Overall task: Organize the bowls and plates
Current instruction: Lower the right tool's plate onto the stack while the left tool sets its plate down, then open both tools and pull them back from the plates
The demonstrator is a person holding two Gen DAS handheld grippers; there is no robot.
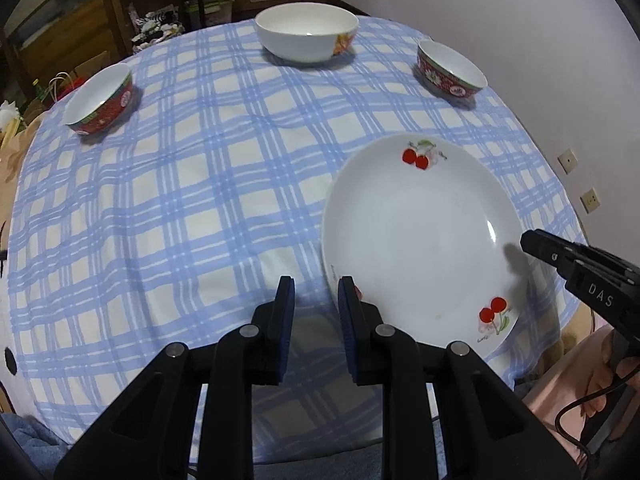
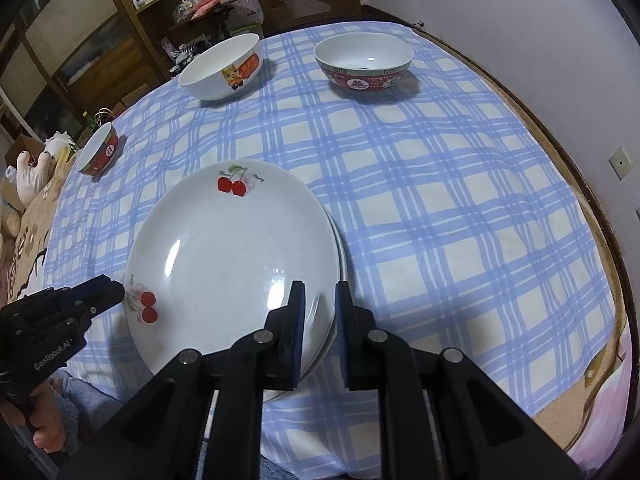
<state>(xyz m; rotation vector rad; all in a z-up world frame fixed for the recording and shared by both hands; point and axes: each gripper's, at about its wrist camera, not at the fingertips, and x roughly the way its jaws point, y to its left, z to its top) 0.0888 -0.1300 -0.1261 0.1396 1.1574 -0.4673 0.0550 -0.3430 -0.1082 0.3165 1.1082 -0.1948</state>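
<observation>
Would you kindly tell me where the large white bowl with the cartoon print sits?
The large white bowl sits at the checked tablecloth's far edge, between two red-patterned bowls.

Plain pale wall (image 2: 520, 8) seen at right, 2 sockets (image 1: 568, 160) mounted; dark wooden shelving (image 2: 132, 12) cluttered behind.

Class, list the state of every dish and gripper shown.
top plate: empty, stacked on lower plate
lower plate: underneath, rim showing
white bowl: upright, empty
red bowl near wall: upright, empty
red bowl far left: upright, empty
left gripper: open at plate rim
right gripper: shut on top plate
</observation>
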